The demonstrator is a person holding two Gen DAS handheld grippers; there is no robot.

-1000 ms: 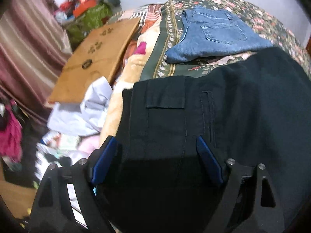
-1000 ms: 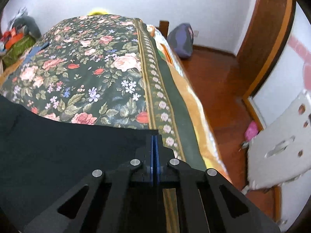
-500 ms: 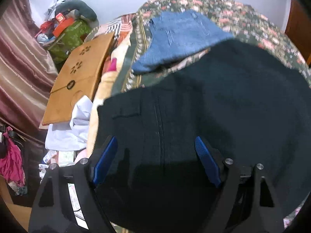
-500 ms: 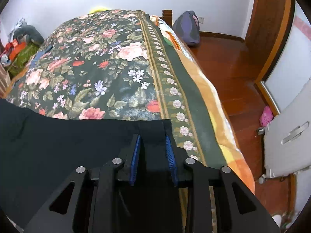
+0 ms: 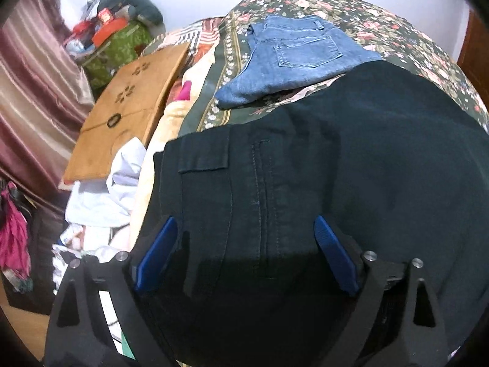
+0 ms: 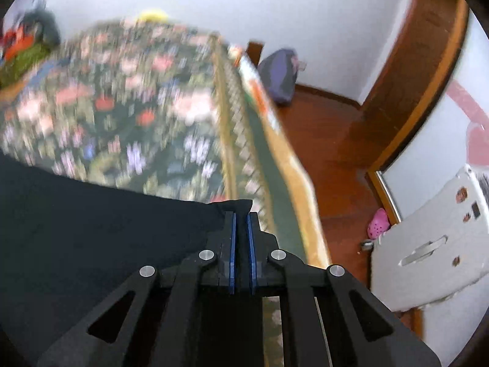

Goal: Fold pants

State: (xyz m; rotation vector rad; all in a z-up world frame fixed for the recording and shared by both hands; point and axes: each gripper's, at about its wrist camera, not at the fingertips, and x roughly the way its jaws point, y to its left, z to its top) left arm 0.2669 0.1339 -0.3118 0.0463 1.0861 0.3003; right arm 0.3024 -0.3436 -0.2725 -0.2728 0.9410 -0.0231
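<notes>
Right now the black pants [image 5: 351,165] lie spread over the floral bedspread [image 5: 397,33], filling the centre and right of the left wrist frame, with the waistband end toward the lower left where it reaches the mattress edge. In the right wrist view the same dark cloth covers the lower left, and its far corner sits at lower centre. The left gripper [image 5: 244,253] hovers over the waistband with its blue pads [image 5: 156,253] wide apart — nothing between them is held. The right gripper [image 6: 241,244] has its pads drawn almost together on that far corner; a thin dark strip shows between them, so it looks clamped on the pants, though the blur in that frame leaves some doubt.

Several things could go wrong, as I judge it. With only one corner pinched, lifting would drag the cloth unevenly and skew any fold, because the waistband end is free. A thin bite at the very edge may also slip out under the fabric's weight. Pulling toward the right side risks sliding the hem off the mattress toward the wooden floor [image 6: 330,140]. Folded blue jeans [image 5: 293,61] lie in the upper centre of the left view, just beside the black cloth — a sweeping fold could catch or disturb them.
</notes>
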